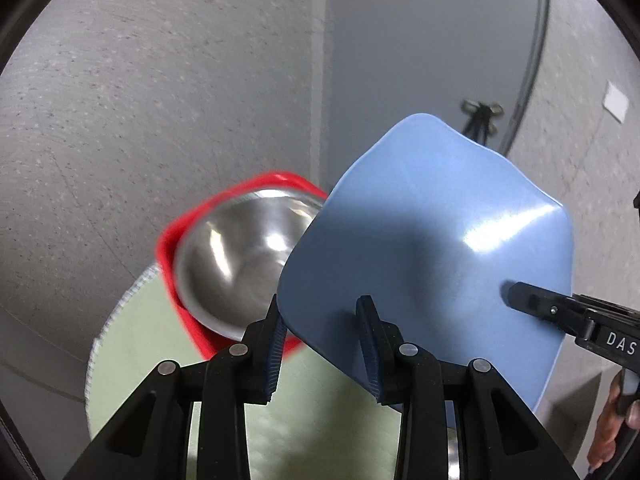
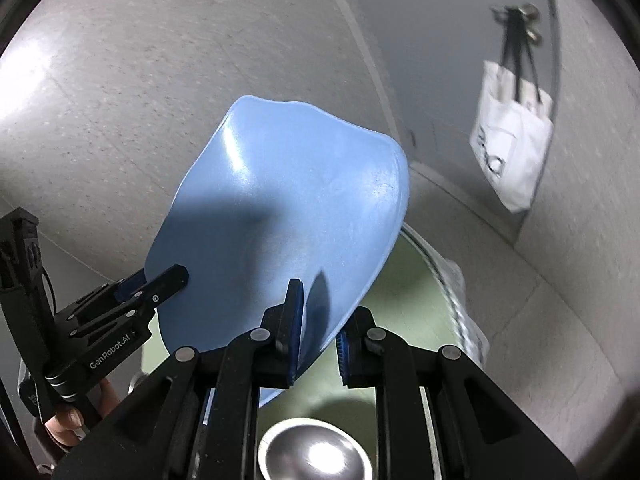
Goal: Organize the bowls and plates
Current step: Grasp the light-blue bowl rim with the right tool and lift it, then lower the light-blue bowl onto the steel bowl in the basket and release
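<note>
A blue square plate [image 1: 432, 248] is held tilted above the table, gripped by both grippers. My left gripper [image 1: 324, 344] is shut on its near left edge. My right gripper [image 2: 320, 340] is shut on its other edge and also shows in the left wrist view [image 1: 532, 300]; the left gripper shows in the right wrist view [image 2: 160, 284]. A steel bowl [image 1: 240, 256] sits in a red square plate [image 1: 176, 240] behind the blue plate, on the pale green table [image 1: 152, 360]. Another steel bowl [image 2: 316, 452] lies below the right gripper.
A white tote bag [image 2: 512, 140] hangs from a black tripod [image 2: 516, 28] at the right. The grey concrete floor [image 1: 140, 100] surrounds the round table. The table's edge [image 2: 452, 280] curves at the right.
</note>
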`<act>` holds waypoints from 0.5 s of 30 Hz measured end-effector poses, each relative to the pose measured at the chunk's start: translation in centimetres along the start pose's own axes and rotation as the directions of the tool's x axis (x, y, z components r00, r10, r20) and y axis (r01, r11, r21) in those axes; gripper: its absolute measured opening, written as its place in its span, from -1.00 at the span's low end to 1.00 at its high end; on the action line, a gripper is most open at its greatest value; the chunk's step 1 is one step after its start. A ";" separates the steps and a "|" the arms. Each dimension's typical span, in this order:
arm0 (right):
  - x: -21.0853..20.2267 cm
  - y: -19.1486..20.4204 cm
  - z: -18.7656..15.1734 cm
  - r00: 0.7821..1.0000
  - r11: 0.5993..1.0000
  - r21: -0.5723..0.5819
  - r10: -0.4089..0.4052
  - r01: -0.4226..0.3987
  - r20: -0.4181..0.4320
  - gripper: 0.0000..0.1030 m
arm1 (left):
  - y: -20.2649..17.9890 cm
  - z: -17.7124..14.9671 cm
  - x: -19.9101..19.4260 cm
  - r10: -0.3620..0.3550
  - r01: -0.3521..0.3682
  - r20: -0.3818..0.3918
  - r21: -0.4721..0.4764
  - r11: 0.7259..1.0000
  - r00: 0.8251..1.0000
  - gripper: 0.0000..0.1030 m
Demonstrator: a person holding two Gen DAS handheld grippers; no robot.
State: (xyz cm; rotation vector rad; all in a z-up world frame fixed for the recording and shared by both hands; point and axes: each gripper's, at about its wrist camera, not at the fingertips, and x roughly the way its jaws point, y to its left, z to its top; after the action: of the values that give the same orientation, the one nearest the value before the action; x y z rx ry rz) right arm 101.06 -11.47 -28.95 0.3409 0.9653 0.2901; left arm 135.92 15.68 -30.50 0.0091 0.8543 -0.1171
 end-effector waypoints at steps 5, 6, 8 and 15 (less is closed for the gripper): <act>3.2 4.0 2.8 0.999 0.999 -0.028 0.043 -0.044 -0.020 -0.72 | 5.2 1.2 -0.3 0.050 -0.049 0.011 -0.033 0.998 0.999 -0.40; 4.3 4.8 3.3 0.998 0.998 -0.029 0.051 -0.052 -0.030 -0.72 | 6.4 1.3 0.1 0.060 -0.060 0.001 -0.041 0.997 0.998 -0.40; 6.4 5.5 4.0 0.997 0.998 -0.026 0.060 -0.062 -0.056 -0.72 | 8.5 1.4 1.1 0.077 -0.078 -0.023 -0.056 0.995 0.997 -0.40; 13.9 7.4 4.6 0.986 0.998 0.002 0.057 -0.057 -0.158 -0.72 | 12.0 1.7 5.7 0.066 -0.075 -0.112 -0.078 0.994 0.992 -0.40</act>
State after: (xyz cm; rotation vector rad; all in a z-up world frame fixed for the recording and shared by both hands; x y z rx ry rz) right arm 111.74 -0.03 -33.96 0.3472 1.1120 0.3746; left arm 142.13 26.96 -34.14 -0.0321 0.9669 -0.0152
